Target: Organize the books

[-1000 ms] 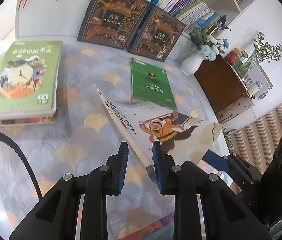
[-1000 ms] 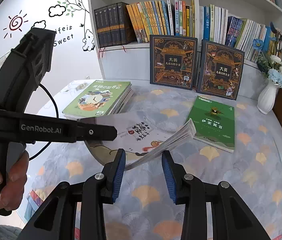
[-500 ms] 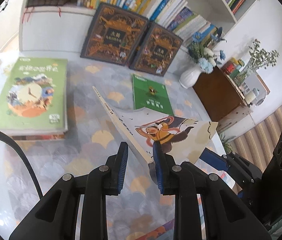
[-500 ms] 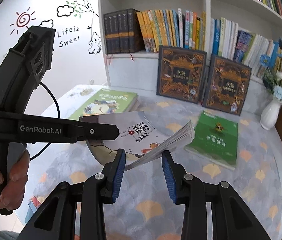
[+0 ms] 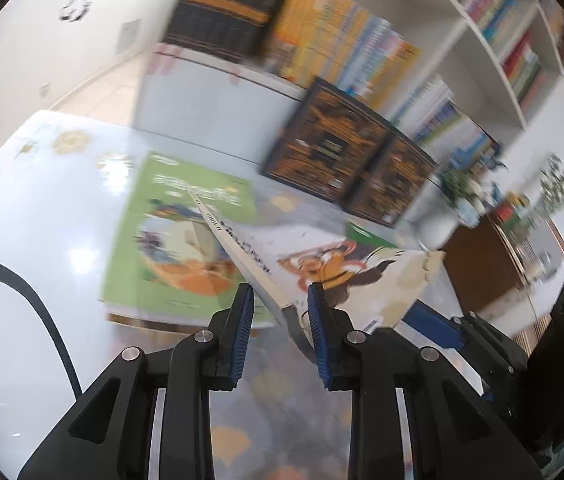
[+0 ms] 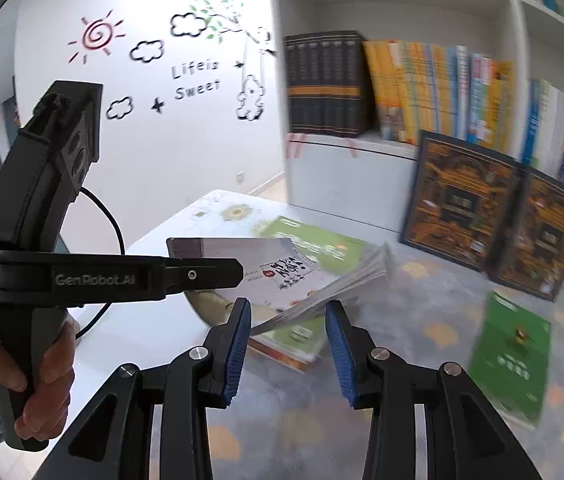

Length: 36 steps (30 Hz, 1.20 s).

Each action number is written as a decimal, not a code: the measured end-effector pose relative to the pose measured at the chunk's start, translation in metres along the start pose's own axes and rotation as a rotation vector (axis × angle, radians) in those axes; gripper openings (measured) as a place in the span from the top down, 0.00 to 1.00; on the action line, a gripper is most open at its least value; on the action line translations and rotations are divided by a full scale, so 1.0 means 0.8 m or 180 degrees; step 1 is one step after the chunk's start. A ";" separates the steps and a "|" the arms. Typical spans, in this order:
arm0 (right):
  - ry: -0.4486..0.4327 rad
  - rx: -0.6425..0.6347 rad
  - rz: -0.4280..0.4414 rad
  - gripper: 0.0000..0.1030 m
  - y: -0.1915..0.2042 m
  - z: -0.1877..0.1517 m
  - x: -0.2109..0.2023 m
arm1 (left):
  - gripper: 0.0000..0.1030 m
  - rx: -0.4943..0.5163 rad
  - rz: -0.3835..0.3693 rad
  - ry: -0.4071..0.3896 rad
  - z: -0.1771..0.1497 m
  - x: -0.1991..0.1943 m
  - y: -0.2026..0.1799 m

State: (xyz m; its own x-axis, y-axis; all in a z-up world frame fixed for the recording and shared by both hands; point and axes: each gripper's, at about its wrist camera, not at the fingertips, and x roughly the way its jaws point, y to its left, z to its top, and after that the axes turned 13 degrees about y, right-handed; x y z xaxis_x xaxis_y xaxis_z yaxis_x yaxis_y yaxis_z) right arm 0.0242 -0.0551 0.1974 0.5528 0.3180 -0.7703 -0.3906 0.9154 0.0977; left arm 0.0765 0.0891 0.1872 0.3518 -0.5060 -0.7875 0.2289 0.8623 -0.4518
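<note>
A white picture book (image 5: 362, 256) with a cartoon warrior on its cover hangs tilted in the air between both grippers. My left gripper (image 5: 276, 320) has the spine corner between its blue pads, and its jaws are opening slightly. My right gripper (image 6: 288, 332) is shut on the fanned page corner of the same book (image 6: 266, 256). One of the left gripper's fingers (image 6: 202, 276) lies across the cover. The book hangs above a stack topped by a large green book (image 5: 170, 240), on the left of the table.
A thin green book (image 6: 514, 348) lies flat on the patterned tablecloth (image 6: 422, 320) to the right. Two dark ornate volumes (image 6: 494, 208) lean against the white bookshelf (image 6: 342, 184), which is packed with upright books. A hand (image 6: 46, 384) grips the left tool's handle.
Both grippers have carried the picture book leftward and slightly up, from over the table's middle to above the green stack. Both views have swung left and are now blurred.
</note>
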 end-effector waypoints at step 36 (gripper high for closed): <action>0.1299 0.1327 -0.0248 0.63 -0.139 0.023 0.175 | 0.77 -0.1486 -0.0077 -0.0189 0.011 0.056 0.179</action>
State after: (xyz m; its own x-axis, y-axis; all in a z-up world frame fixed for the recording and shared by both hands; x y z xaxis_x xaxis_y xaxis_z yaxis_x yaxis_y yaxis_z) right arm 0.1583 -0.1076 0.0905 0.2078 0.2008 -0.9573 0.0079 0.9783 0.2069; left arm 0.1329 0.1896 0.0906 0.4058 -0.5146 -0.7553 -0.1902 0.7608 -0.6205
